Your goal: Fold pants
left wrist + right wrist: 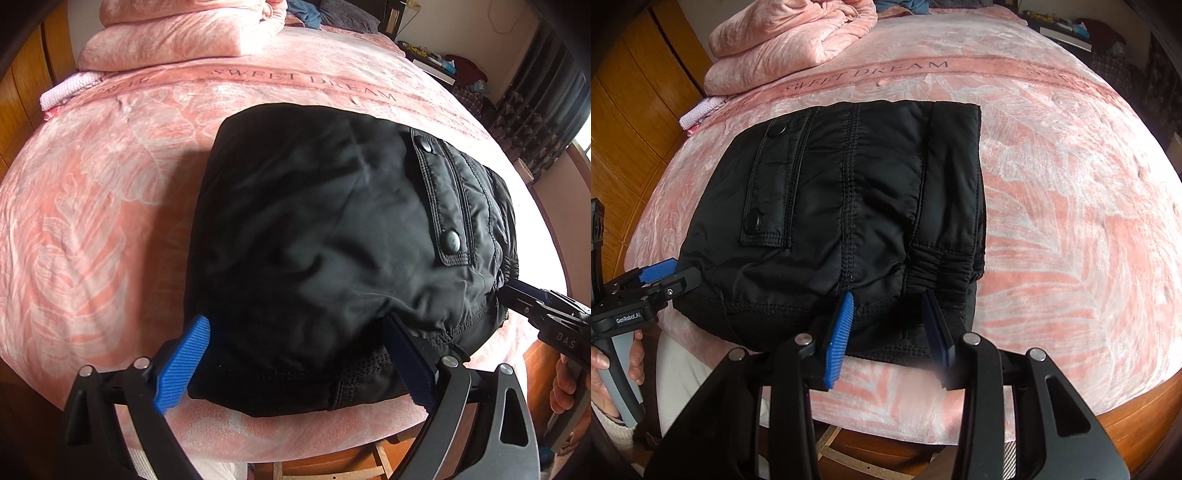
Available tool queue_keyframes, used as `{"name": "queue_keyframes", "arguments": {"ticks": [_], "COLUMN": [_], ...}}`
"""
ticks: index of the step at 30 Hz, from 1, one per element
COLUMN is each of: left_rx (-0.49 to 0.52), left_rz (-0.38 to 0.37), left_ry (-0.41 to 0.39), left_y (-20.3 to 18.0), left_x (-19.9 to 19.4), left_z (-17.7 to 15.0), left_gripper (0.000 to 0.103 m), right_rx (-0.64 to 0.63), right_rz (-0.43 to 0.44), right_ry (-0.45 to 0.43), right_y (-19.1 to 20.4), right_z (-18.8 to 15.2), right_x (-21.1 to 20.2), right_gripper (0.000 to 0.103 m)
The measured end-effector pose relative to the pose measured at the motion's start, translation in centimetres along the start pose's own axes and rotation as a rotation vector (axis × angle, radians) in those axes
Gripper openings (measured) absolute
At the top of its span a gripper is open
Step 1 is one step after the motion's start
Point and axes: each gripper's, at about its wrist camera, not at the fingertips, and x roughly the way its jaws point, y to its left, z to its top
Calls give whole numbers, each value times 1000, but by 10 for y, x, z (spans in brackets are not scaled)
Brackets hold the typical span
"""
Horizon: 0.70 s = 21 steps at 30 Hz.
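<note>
Black padded pants (332,229) lie folded into a compact bundle on the pink bed, with a snap-button pocket flap (439,199) on top. They also show in the right wrist view (849,206). My left gripper (295,362) is open, its blue pads either side of the bundle's near left edge. My right gripper (890,332) is open at the bundle's near right edge, by the elastic cuff (942,266). The right gripper also shows in the left wrist view (546,314), and the left gripper in the right wrist view (657,280).
The pink "SWEET DREAM" blanket (92,221) covers the bed. A folded pink quilt (177,37) is piled at the far left. A wooden wardrobe (631,110) stands left of the bed. A cluttered side table (443,62) is at the far right.
</note>
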Motion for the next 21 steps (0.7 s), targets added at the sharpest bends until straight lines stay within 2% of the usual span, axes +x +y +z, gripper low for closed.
{"name": "queue_keyframes", "arguments": {"ticks": [2,4,9,16,18,21], "left_rx": [8,25,70,114,119,89], "left_rz": [0,9,21,20,-20,-147], "left_ry": [-11,-37,-81,-82,-58,19], "left_y": [-1,-4,-10,-6,-1,13], "left_x": [-6,-16,-32,-26,-19,-4], "left_z": [1,2,8,24,29,40], "left_gripper": [94,94,94,94,95,95], "right_rx": [27,54,136,206,223,252], "right_rz": [27,61,76,131,170,226], "right_ry": [-13,-38,-74,-53,-42,-18], "right_y": [-4,-11,-42,-78,-82,-86], "right_z": [2,4,12,17,16,16], "right_x": [-6,-17,-30,-17,-9,3], "right_gripper": [39,44,51,61,62,63]}}
